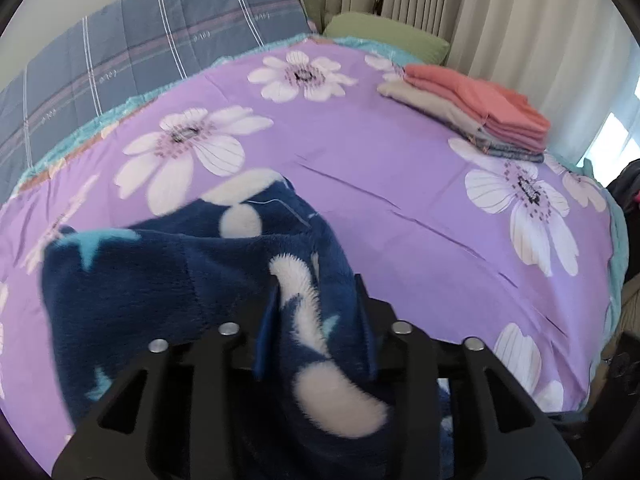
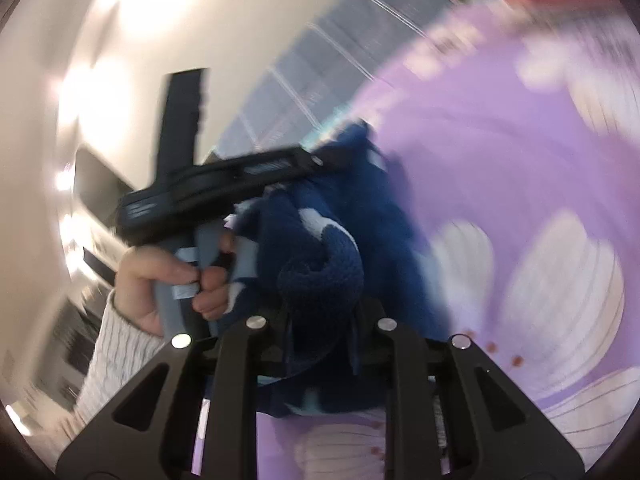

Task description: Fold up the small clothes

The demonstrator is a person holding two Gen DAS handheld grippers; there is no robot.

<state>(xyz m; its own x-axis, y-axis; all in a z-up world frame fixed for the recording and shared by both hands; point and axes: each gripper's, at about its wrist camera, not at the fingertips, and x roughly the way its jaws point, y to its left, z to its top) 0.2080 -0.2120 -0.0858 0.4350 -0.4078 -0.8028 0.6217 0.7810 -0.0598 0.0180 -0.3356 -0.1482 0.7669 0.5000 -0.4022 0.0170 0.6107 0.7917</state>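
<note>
A dark blue fleece garment [image 1: 168, 280] with white and light-blue shapes hangs over the purple flowered bedspread [image 1: 380, 168]. My left gripper [image 1: 316, 300] is shut on a bunched fold of it. My right gripper [image 2: 320, 320] is shut on another part of the same garment [image 2: 332, 248], with the ribbed blue edge bulging out between the fingers. In the right wrist view the other hand-held gripper [image 2: 224, 184] and the hand on its grip show at the left, close to the garment. That view is blurred by motion.
A stack of folded clothes [image 1: 480, 108], pink on top and grey and blue below, lies at the bed's far right. A blue plaid quilt [image 1: 140, 52] and a green pillow [image 1: 384, 36] lie at the head. Curtains hang behind.
</note>
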